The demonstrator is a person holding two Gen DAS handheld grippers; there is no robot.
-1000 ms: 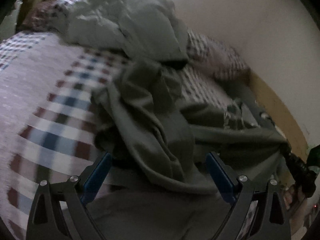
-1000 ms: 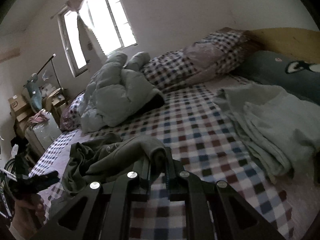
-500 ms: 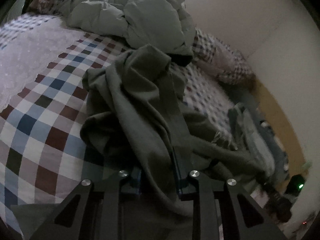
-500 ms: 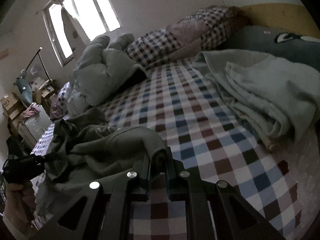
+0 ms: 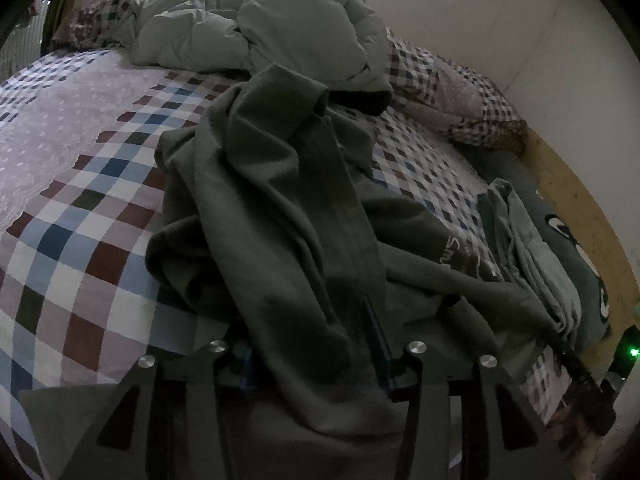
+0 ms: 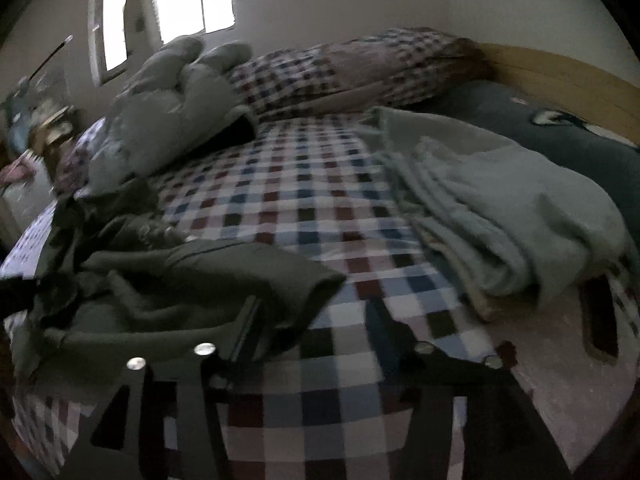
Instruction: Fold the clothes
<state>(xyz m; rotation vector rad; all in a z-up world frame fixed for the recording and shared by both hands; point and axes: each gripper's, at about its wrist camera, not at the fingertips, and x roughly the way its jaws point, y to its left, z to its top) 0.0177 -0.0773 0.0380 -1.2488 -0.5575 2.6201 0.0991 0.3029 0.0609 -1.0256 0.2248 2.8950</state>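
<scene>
Left gripper (image 5: 312, 344): jaws part-way open, dark green cloth draped thickly between and over them; whether they pinch it I cannot tell.
Right gripper (image 6: 316, 320): jaws spread wide, nothing between them but checked sheet; the garment's cuffed end lies against the left finger only, so this side looks let go.
Dark green garment (image 5: 280, 208): heaped and twisted on the near part of the bed, one long sleeve or leg running away toward the far side, pale lettering showing on its right flank. It is bunched, not flat, so I judge it needs spreading before any fold.
Checked bedsheet (image 5: 88, 216): bare to the left of the garment, likely the room for laying it out.
Pale green folded pile (image 6: 500, 216): sits right of the garment, well apart, toward the headboard, probably set aside as finished work.
Grey-green duvet (image 5: 280, 20): crumpled at the far end, touching the garment's far tip.
Checked pillows (image 6: 340, 72): along the far wall, out of the way.
</scene>
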